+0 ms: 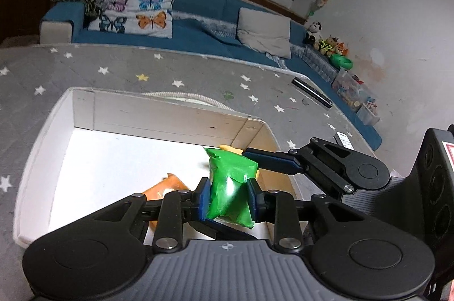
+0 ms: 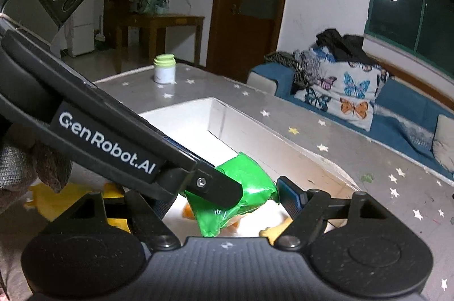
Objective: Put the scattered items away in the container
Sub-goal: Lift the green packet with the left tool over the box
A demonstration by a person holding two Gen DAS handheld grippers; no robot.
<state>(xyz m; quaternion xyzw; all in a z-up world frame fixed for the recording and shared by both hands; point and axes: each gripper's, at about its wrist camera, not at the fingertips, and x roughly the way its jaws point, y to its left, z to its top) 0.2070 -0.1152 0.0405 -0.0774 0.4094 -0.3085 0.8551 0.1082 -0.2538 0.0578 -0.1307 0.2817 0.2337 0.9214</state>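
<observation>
My left gripper (image 1: 227,199) is shut on a green packet (image 1: 230,181) and holds it above the white box (image 1: 170,119), near the box's right wall. An orange packet (image 1: 164,189) lies on the box floor under the left fingers. A yellow item (image 1: 231,149) shows behind the green packet. My right gripper (image 2: 227,204) is open, its jaws on either side of the green packet (image 2: 249,187); the left gripper's arm crosses in front and hides its left finger. Its fingers (image 1: 272,160) also show in the left wrist view, beside the packet.
The box sits on a grey star-patterned table (image 1: 142,74). A white jar with a green lid (image 2: 164,69) stands at the table's far corner. A black tube (image 1: 312,95) and a white remote (image 1: 344,140) lie right of the box. A blue sofa (image 1: 204,28) lies behind.
</observation>
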